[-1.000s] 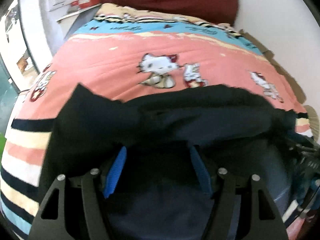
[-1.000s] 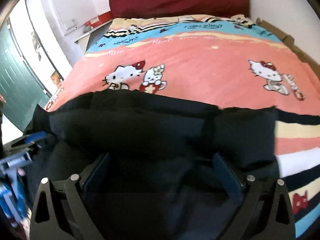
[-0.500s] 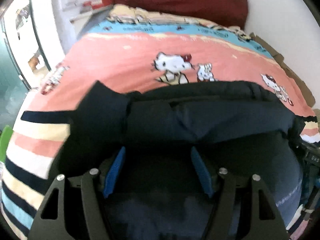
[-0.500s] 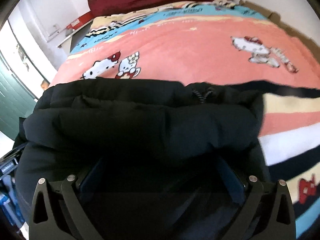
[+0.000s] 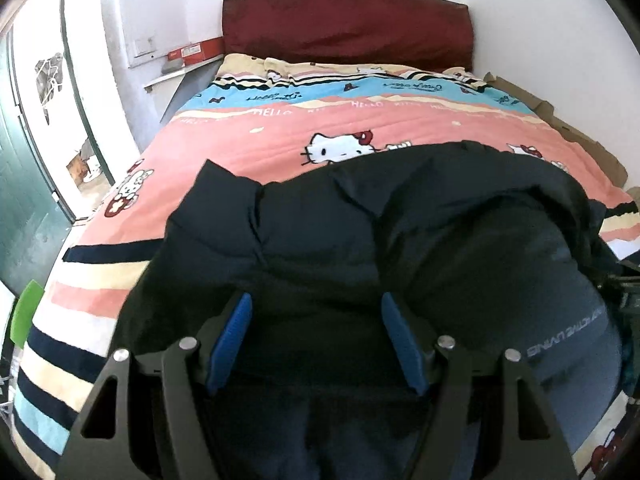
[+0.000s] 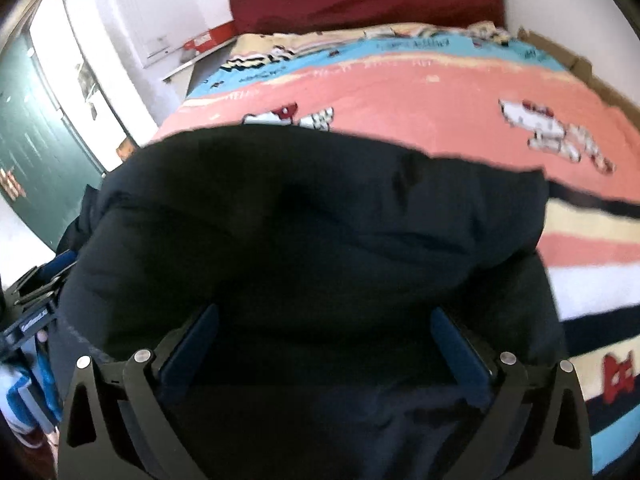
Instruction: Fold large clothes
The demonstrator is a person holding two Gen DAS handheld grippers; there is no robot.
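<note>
A large black padded jacket [image 5: 400, 220] lies bunched across the near end of the bed; it also fills the right wrist view [image 6: 320, 220]. My left gripper [image 5: 316, 312] has its blue pads wide apart with thick jacket fabric between and over them. My right gripper [image 6: 324, 324] stands the same way, jaws wide, with fabric draped between them. The fingertips are partly buried in the cloth, so the hold itself is hidden. The jacket's grey lining with white lettering [image 5: 564, 332] shows at the right.
The bed carries a pink, blue and striped cartoon-cat bedspread [image 5: 360, 124] and a dark red headboard [image 5: 344, 28]. A shelf with a red box [image 5: 192, 54] is at the left wall. A green door [image 6: 36, 152] is at the left. Cardboard [image 5: 560, 120] lines the bed's right side.
Both grippers have risen and tilted up, so the headboard and wall show. The jacket's far edge has pushed farther up the bed and now covers part of the cat print.
</note>
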